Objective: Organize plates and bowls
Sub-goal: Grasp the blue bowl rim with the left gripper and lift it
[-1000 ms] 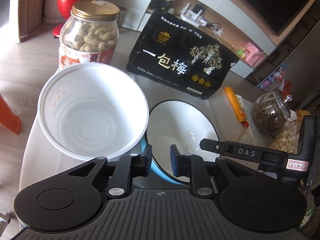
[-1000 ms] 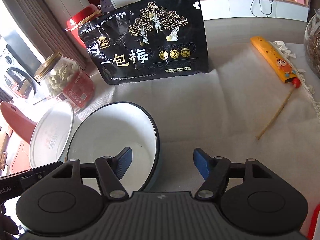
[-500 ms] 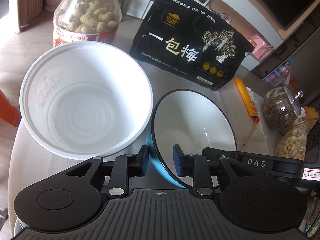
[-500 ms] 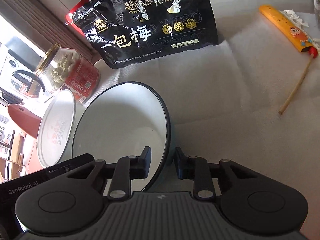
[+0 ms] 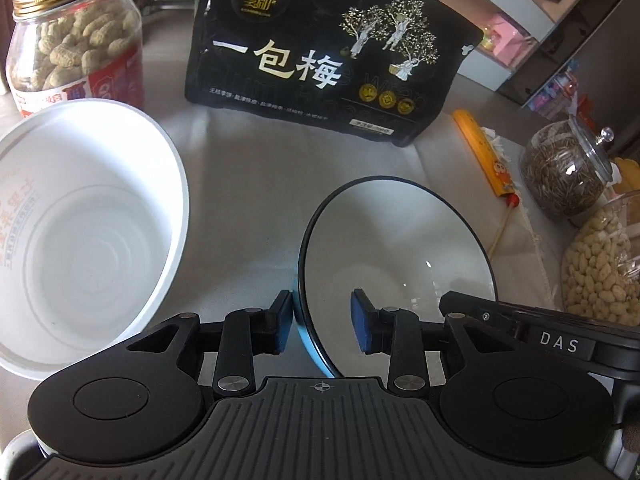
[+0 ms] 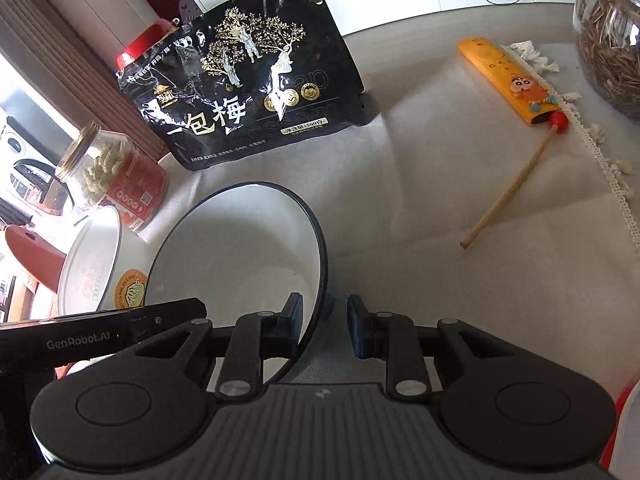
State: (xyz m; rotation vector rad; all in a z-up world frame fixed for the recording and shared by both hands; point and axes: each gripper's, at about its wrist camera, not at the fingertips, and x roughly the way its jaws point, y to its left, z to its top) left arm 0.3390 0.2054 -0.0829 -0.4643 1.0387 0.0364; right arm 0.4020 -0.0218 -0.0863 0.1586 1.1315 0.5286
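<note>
left gripper: fingers straddle the near rim of the blue bowl, one pad outside the blue wall, one inside; a gap shows at the inner pad, so whether it pinches is not clear.
right gripper: likewise astride the bowl's rim on the opposite side; inner pad close to the wall, outer pad with a small gap. grip cannot be confirmed.
blue bowl: white inside, dark rim, tilted on the table cloth, between the two tools.
white tub: just left of the bowl, apart from it, open and holding nothing.
progress, as a judgement: early. bowl and tub are side by side, not nested or stacked; no plates show in either view. stacking or placing remains.
further off, middle: black snack bag upright behind both vessels; peanut jar behind the tub.
far right: yellow case with wooden stick; seed jar; nut container.
obstructions: the seed jar and nut container crowd the bowl's right; the bag limits room behind.
</note>
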